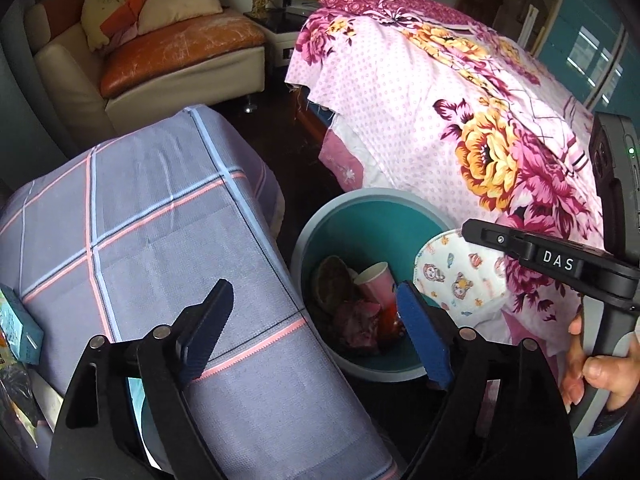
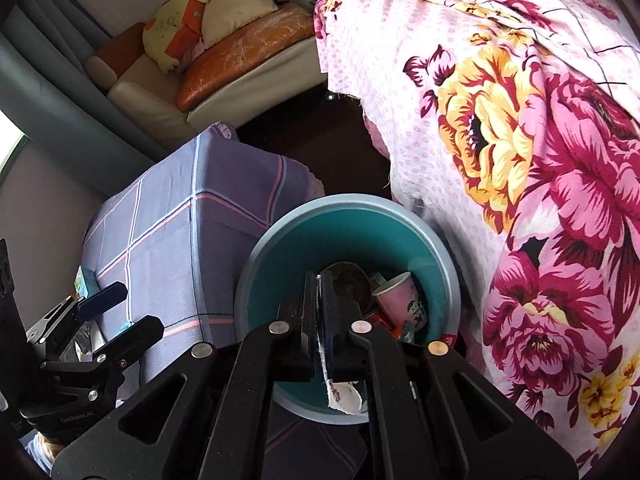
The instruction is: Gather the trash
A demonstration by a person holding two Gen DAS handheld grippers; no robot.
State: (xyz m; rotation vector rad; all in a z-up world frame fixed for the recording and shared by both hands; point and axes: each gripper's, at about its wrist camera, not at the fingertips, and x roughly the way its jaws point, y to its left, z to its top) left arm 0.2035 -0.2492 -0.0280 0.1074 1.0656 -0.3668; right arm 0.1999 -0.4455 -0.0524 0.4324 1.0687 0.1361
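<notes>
Floral bedspread, pink dotted cotton w/ big yellow and magenta blooms, fills 12–3 o'clock in both views. Plaid grey-lilac cloth over a boxy tabletop, at 9 o'clock. Round bin, teal inside, grey rim, sits on the dark floor btwn them; inside: pink paper cup, brown round lump, crumpled red scraps. Left tongs spread wide, nothing btwn the blue pads, one over the cloth, one over the bin rim. Right tongs pressed together on a thin white printed mask, over the bin. Only left view shows the mask's cartoon print and a hand on the right handle; only right view shows its pinched edge.
</notes>
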